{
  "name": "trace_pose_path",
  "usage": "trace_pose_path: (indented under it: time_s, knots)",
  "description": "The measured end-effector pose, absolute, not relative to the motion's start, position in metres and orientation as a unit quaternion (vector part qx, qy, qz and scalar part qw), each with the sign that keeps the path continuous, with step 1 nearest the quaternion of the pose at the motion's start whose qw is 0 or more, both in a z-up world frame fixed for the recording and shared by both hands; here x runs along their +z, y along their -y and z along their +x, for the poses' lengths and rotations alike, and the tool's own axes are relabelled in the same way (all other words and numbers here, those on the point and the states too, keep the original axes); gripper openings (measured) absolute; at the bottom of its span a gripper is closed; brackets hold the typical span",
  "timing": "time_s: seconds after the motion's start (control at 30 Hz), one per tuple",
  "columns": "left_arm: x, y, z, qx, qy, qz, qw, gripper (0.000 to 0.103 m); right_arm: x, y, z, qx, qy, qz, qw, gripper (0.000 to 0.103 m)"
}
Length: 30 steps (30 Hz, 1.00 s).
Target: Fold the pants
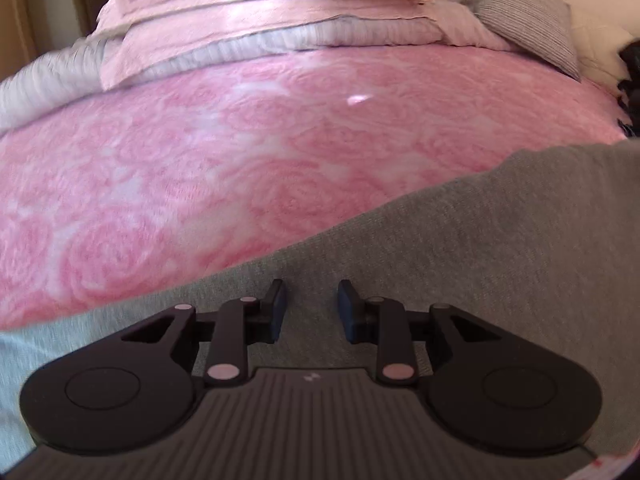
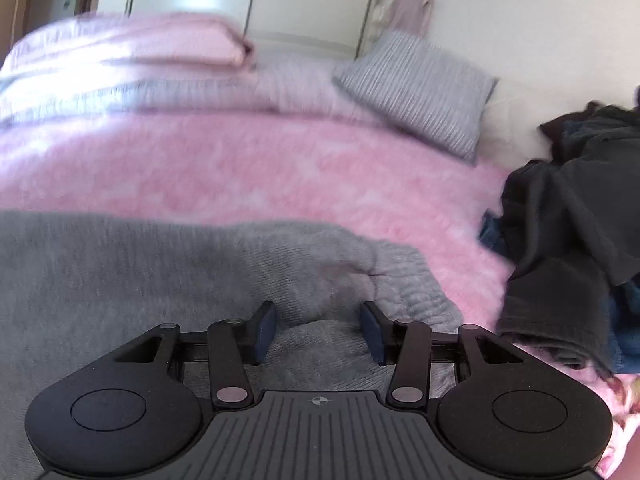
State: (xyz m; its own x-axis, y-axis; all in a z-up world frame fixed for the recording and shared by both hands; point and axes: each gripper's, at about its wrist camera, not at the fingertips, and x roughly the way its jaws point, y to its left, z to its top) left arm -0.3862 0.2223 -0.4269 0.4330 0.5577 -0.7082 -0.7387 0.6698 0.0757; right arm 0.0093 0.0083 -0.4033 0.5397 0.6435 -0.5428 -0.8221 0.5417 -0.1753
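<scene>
Grey knit pants [image 1: 480, 240] lie spread on a pink rose-patterned bed cover [image 1: 240, 160]. My left gripper [image 1: 312, 304] hovers low over the flat grey cloth near its long edge. Its jaws stand a little apart, with only cloth lying flat beneath the gap. In the right wrist view the same pants [image 2: 120, 272] end in a ribbed, bunched band [image 2: 408, 284]. My right gripper [image 2: 318, 328] is open just over that band. A hump of the fabric rises between its fingers, and the pads do not press on it.
Folded pink and grey blankets [image 1: 260, 8] are stacked at the far side of the bed. A grey striped pillow [image 2: 420, 88] leans at the back right. A heap of dark clothes [image 2: 568, 232] lies on the bed cover [image 2: 280, 168] to the right of the pants.
</scene>
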Motion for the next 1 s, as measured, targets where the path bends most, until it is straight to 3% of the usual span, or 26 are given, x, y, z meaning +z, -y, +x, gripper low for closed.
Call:
trace_pose_path:
  time_s: [0.1,0.2,0.4,0.53,0.63,0.73,0.87,0.93,1.0]
  knots:
    - [-0.428,-0.217,-0.391,0.385,-0.352,-0.11,0.846,0.026,-0.384,0.012,-0.011,0.421,-0.173,-0.163,0.875,0.043]
    - [-0.423,-0.207,-0.411,0.384,-0.325,-0.13,0.854,0.026,-0.372,0.032,-0.038,0.428,-0.182,-0.128,0.876,0.043]
    - [-0.403,-0.168,-0.484,0.423,-0.318,-0.168,0.831,0.026,-0.366,0.065,-0.108,0.424,-0.255,-0.116,0.861,0.043]
    - [-0.412,-0.152,-0.538,0.459,-0.289,-0.173,0.822,0.026,-0.37,0.074,-0.16,0.494,-0.259,-0.098,0.824,0.043]
    - [-0.43,-0.15,-0.559,0.47,-0.296,-0.164,0.815,0.028,-0.406,0.048,-0.17,0.48,-0.323,-0.16,0.8,0.046]
    - [-0.416,-0.145,-0.567,0.491,-0.308,-0.178,0.795,0.027,-0.395,0.048,-0.172,0.454,-0.343,-0.134,0.811,0.047]
    - [-0.385,-0.125,-0.591,0.481,-0.296,-0.23,0.792,0.037,-0.352,0.067,-0.2,0.462,-0.331,-0.102,0.816,0.048]
    - [-0.372,-0.108,-0.596,0.485,-0.305,-0.227,0.787,0.039,-0.335,0.076,-0.219,0.473,-0.329,-0.094,0.812,0.056]
    - [-0.363,-0.094,-0.598,0.486,-0.313,-0.218,0.787,0.047,-0.325,0.081,-0.237,0.48,-0.34,-0.094,0.803,0.061]
